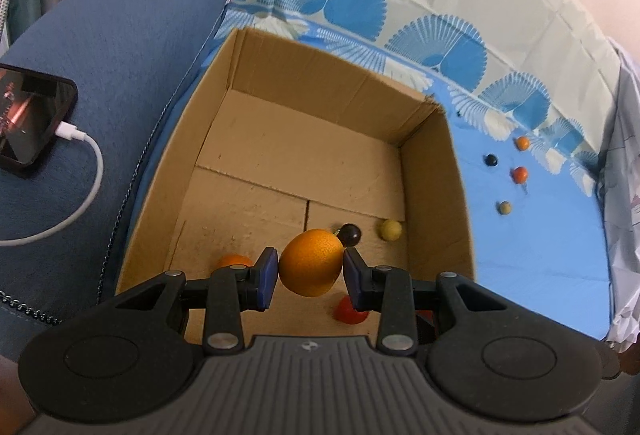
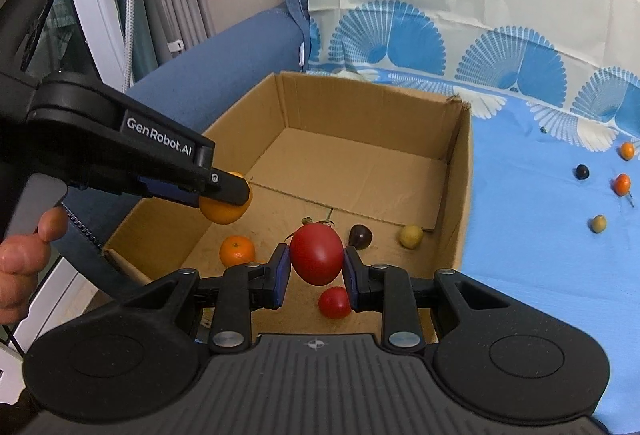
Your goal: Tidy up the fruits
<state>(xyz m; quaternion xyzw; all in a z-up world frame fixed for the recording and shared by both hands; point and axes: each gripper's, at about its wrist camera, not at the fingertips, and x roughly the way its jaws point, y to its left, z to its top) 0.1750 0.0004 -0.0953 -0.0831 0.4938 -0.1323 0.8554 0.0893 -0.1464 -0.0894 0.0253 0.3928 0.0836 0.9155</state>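
My left gripper [image 1: 311, 267] is shut on a large orange [image 1: 311, 262] and holds it above the open cardboard box [image 1: 312, 75]. It also shows in the right wrist view [image 2: 224, 201], at the left over the box. My right gripper [image 2: 316, 267] is shut on a red tomato [image 2: 317, 254] with a green stem, held over the box's near end. On the box floor lie a small orange [image 2: 237, 250], a small red tomato [image 2: 334, 302], a dark plum [image 2: 360, 236] and a yellow-green fruit [image 2: 411, 236].
Several small fruits lie on the blue cloth right of the box: two orange ones [image 2: 622, 183], a dark one [image 2: 582, 171] and a yellowish one [image 2: 598, 223]. A phone [image 1: 28, 123] on a white cable rests on the blue sofa arm at the left.
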